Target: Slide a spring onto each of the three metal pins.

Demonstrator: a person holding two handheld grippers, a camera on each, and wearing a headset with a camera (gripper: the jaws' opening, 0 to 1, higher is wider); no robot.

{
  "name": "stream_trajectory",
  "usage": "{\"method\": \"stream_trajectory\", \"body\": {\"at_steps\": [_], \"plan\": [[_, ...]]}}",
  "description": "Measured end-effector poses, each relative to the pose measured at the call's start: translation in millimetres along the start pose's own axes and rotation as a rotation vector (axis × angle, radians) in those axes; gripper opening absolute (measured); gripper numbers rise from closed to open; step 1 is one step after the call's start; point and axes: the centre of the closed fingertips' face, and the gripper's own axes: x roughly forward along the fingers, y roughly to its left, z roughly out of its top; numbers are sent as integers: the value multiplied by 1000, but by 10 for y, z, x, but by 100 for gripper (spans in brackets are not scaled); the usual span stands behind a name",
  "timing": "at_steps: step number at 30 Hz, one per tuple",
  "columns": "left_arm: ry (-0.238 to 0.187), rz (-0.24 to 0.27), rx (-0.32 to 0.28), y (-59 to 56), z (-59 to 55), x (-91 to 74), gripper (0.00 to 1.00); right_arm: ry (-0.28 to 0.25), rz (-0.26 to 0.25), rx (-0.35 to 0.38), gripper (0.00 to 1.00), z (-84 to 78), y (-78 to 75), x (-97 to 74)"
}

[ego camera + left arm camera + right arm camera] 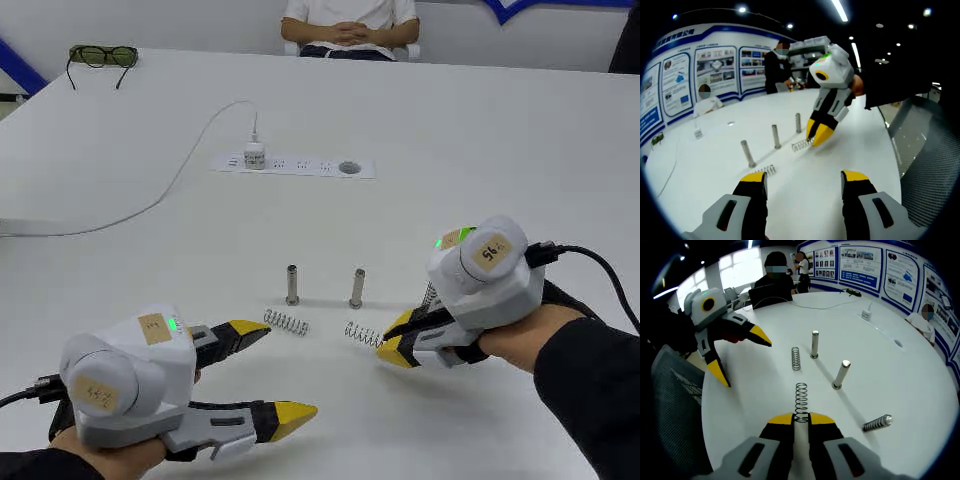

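My right gripper pinches the end of a spring lying near a bare pin; my left gripper is spread. Gripped only at its tip, the spring may droop or slip out

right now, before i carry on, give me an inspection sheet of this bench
surface: white table, bare around the work
job's things: left pin and middle pin stand bare; sprung pin already wears a spring; free spring and gripped spring lie in front of the pins
clutter: glasses at the far left corner
grippers: left tongs open, holding nothing; right tongs shut on one end of the gripped spring
cables: white cable runs from the power strip off to the left; black cable trails from the right gripper
surroundings: seated person at the far side; wall posters; mesh chair
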Motion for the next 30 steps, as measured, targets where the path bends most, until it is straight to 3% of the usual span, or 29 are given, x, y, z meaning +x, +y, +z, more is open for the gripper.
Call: {"method": "stream_trajectory", "body": {"at_steps": [17, 30], "plan": [[11, -49, 42, -104, 23, 73, 55, 16, 124, -107, 11, 108, 350, -117], [8, -117, 91, -282, 84, 168, 44, 47, 209, -187, 11, 92, 565, -152]]}}
